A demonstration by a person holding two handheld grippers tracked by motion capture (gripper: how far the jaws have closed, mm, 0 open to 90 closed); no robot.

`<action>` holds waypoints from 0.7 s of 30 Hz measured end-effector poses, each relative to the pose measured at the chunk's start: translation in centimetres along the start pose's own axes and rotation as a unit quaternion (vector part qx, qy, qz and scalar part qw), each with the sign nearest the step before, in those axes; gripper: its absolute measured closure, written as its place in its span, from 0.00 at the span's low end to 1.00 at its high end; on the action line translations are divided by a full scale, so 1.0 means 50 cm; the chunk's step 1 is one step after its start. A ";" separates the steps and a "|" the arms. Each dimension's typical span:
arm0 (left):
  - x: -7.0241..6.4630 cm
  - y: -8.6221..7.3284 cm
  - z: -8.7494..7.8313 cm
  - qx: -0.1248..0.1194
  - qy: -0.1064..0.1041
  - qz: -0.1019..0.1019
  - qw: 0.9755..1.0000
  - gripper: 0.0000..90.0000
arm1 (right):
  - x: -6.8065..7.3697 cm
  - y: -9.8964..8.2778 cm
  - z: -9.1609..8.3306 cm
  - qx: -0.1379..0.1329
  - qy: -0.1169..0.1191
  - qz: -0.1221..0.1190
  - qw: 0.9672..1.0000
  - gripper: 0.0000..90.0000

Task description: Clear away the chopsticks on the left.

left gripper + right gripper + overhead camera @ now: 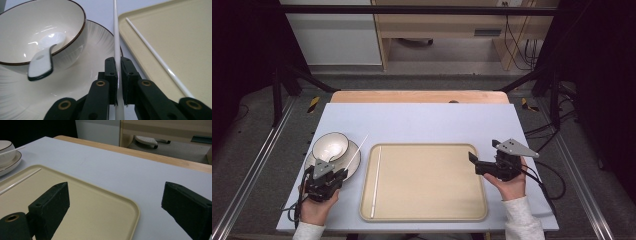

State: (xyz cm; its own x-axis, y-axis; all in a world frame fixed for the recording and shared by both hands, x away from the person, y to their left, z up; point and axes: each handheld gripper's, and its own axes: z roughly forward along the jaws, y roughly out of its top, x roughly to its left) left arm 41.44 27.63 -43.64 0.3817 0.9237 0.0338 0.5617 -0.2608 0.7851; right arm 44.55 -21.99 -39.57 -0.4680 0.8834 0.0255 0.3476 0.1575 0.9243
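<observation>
Left gripper [117, 82] jaws pinch 1 thin white chopstick [116, 37] over the plate [97, 50] just left of the tray [424, 217]; looks stiff, light, slippery, so grip mid-shaft; right gripper [115, 210] jaws wide apart, empty.

lab | black frame [412, 9] | floor cables [517, 45]

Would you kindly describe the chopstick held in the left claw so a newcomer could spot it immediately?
Start at the beige tray in the middle of the table, then look left to the bowl on its saucer. The held chopstick slants over the saucer's right edge, pinched in the left claw. Its twin lies flat inside the tray.
</observation>
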 end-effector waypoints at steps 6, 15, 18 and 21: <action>-0.037 0.003 -0.002 -0.007 0.005 -0.015 1.000 0.94 | 0.000 0.001 -0.001 -0.002 -0.001 0.001 1.000 0.09; -0.088 0.006 -0.007 -0.028 0.006 -0.013 0.999 0.94 | 0.000 0.001 -0.003 -0.003 -0.001 0.004 1.000 0.09; -0.104 0.008 -0.008 -0.039 0.009 -0.021 0.999 0.94 | -0.001 0.001 -0.004 -0.004 0.000 0.003 1.000 0.09; -0.122 0.013 -0.007 -0.043 0.010 -0.028 0.999 0.94 | -0.001 0.002 -0.005 -0.006 0.001 0.003 1.000 0.09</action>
State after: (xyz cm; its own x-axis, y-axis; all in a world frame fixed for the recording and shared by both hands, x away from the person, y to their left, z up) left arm 39.23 21.91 -43.14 0.3355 0.9420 0.0000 0.5162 -0.1838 0.8365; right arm 44.40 -22.16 -39.38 -0.4671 0.8836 0.0322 0.3413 0.1466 0.9284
